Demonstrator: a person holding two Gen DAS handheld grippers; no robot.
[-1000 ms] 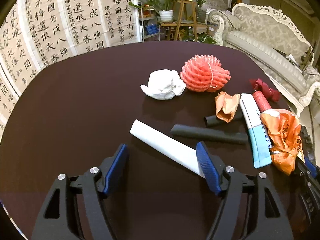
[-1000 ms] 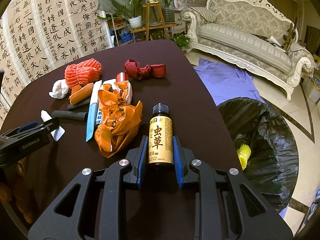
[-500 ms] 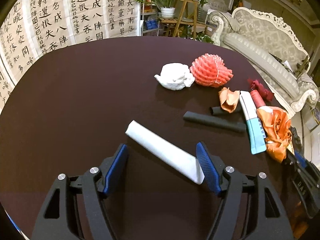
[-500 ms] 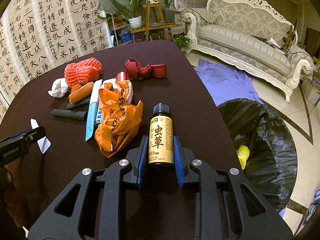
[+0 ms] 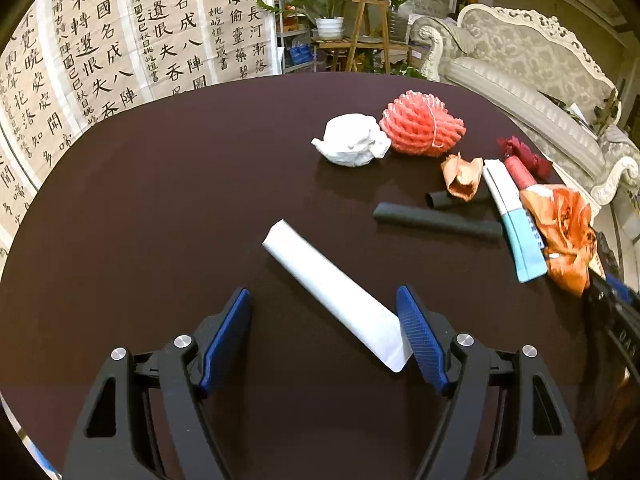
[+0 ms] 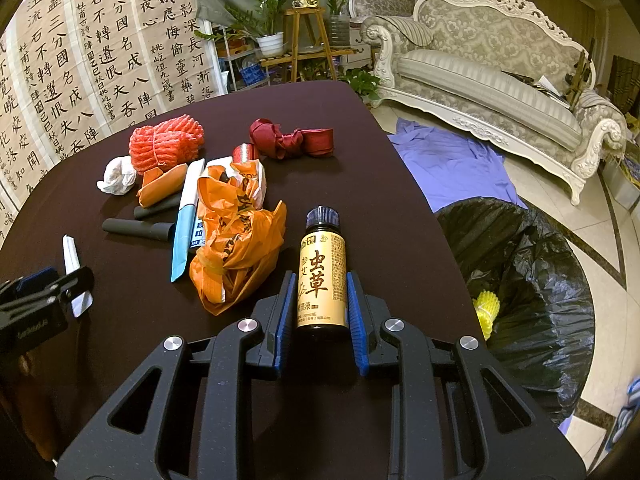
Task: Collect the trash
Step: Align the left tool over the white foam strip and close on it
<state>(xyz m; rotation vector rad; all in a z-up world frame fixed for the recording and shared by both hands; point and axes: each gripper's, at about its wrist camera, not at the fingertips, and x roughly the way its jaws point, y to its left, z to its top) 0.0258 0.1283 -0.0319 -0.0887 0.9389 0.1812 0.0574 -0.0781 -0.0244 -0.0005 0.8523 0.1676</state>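
Observation:
My left gripper [image 5: 324, 332] is open over the dark table [image 5: 160, 220], its blue pads on either side of a flat white paper tube [image 5: 336, 292]; the tube's near end lies by the right pad. My right gripper [image 6: 320, 304] is shut on a small brown bottle [image 6: 322, 276] with a gold label and dark cap, near the table's right edge. The left gripper [image 6: 44, 292] and the white tube [image 6: 72, 256] also show in the right wrist view at far left. A black-lined trash bin [image 6: 520, 288] stands on the floor to the right, with a yellow item [image 6: 486, 308] inside.
Trash lies on the table: a white paper wad [image 5: 354, 140], red foam net [image 5: 422, 124], orange plastic bag [image 6: 236, 236], white-and-blue box [image 5: 516, 220], two black tubes [image 5: 436, 220], orange wrapper [image 5: 462, 176], dark red ribbon [image 6: 292, 138]. A sofa [image 6: 492, 76] and a purple cloth [image 6: 452, 160] lie beyond.
My left gripper has pulled back and shifted left, so the white tube now lies between its pads. The right gripper still holds the bottle in nearly the same place.

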